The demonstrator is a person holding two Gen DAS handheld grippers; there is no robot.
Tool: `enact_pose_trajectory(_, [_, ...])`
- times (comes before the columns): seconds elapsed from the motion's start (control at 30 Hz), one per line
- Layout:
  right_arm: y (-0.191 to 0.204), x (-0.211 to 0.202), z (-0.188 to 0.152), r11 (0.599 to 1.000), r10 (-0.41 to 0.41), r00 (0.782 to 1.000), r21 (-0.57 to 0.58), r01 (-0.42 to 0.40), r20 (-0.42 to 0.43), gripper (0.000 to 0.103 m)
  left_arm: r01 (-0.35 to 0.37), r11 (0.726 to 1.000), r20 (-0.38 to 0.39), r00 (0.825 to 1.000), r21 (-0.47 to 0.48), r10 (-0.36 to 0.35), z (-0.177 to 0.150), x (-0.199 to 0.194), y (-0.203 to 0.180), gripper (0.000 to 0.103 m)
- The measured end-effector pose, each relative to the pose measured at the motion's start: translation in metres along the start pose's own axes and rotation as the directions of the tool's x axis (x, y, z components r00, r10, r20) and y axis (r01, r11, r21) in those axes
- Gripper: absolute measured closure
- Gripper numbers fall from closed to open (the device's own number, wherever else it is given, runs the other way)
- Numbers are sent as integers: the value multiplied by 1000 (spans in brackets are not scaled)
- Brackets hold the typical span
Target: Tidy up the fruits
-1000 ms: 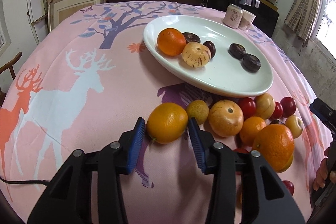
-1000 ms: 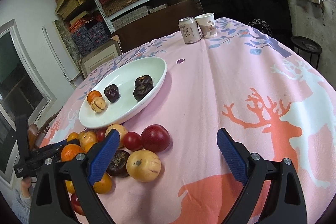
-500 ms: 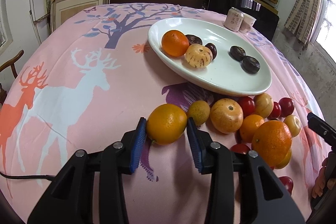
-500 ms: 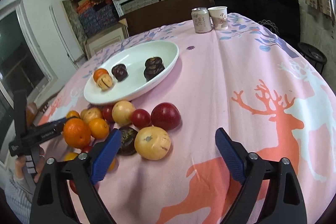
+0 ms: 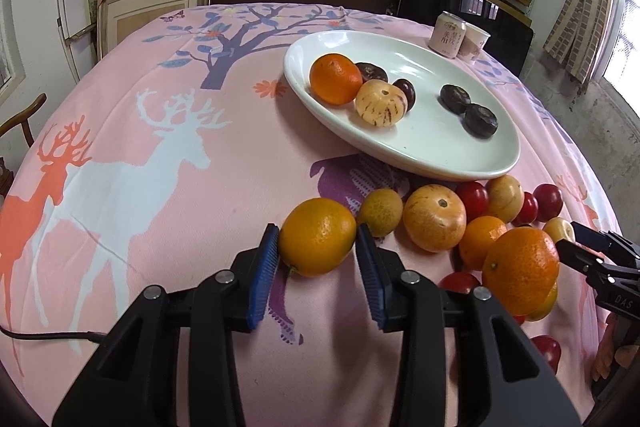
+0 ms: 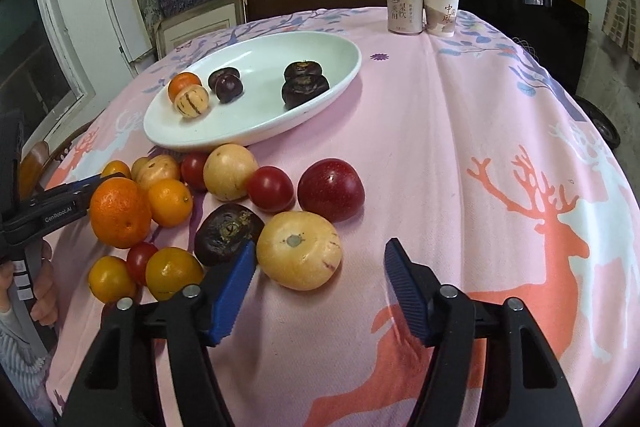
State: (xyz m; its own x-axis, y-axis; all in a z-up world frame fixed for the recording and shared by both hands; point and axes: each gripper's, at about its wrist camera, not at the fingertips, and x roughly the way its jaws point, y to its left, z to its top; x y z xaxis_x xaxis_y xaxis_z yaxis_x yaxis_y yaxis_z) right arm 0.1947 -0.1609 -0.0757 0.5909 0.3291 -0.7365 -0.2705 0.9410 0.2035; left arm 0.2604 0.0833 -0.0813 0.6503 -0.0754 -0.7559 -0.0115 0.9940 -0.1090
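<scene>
Shelves stacked with boxes and mats run along the back wall, and in front of them sits the table under its pink deer-print cloth (image 6: pixel 460 131), the white oval plate (image 5: pixel 472 151) already carrying an orange, a striped melon and some dark fruits. Now, the left gripper (image 5: pixel 318 247): its blue pads are clamped on either side of a yellow-orange citrus (image 5: pixel 317 241), fruit resting on the cloth, squarely held at the left edge of the heap. The plate lies up and to the right of that claw, so the carry looks short. Over on the right gripper (image 6: pixel 320 279), the jaws have just been closing, but they stand half apart with nothing pinched. The pale striped melon (image 6: pixel 299 250) sits just ahead and off to the left side, close by the left pad, with clear space before the right one. I'd say that claw needs a nudge leftward to centre it.
</scene>
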Motion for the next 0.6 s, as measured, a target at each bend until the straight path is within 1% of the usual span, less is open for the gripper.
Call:
enact_pose_trajectory(0.1, [1, -3, 0, 1000, -3, 1000, 0, 3, 15, 47, 2, 1000, 0, 1000, -2, -2, 0, 0, 0, 64])
enact_pose_trajectory(0.23, [-9, -7, 0, 999, -21, 999, 45, 20, 27, 47, 0, 1000, -1, 1000, -1, 0, 0, 1, 0, 64])
enact_pose_trajectory(0.3, [-1, 1, 0, 1000, -21, 1000, -1, 21, -17, 47, -5, 1000, -2, 1000, 4, 5, -1, 2, 0, 64])
enact_pose_trajectory(0.33, [5, 5, 0, 999, -38, 999, -31, 37, -34, 47, -5, 1000, -3, 1000, 5, 5, -1, 3, -1, 64])
enact_pose_trajectory(0.37, [9, 6, 0, 998, -50, 998, -45, 49, -35, 50, -4, 1000, -4, 1000, 4, 4, -1, 3, -1, 64])
enact_pose_trajectory(0.4, [11, 6, 1, 997, -53, 998, -53, 52, -29, 55, -3, 1000, -4, 1000, 3, 3, -1, 3, 0, 64])
enact_pose_trajectory(0.43, [12, 6, 1, 997, -50, 998, -52, 49, -25, 58, -4, 1000, -5, 1000, 4, 4, -1, 3, -1, 64])
enact_pose_trajectory(0.6, [9, 6, 1, 999, -34, 999, -34, 33, -22, 59, -5, 1000, -17, 1000, 8, 6, -1, 5, -1, 63])
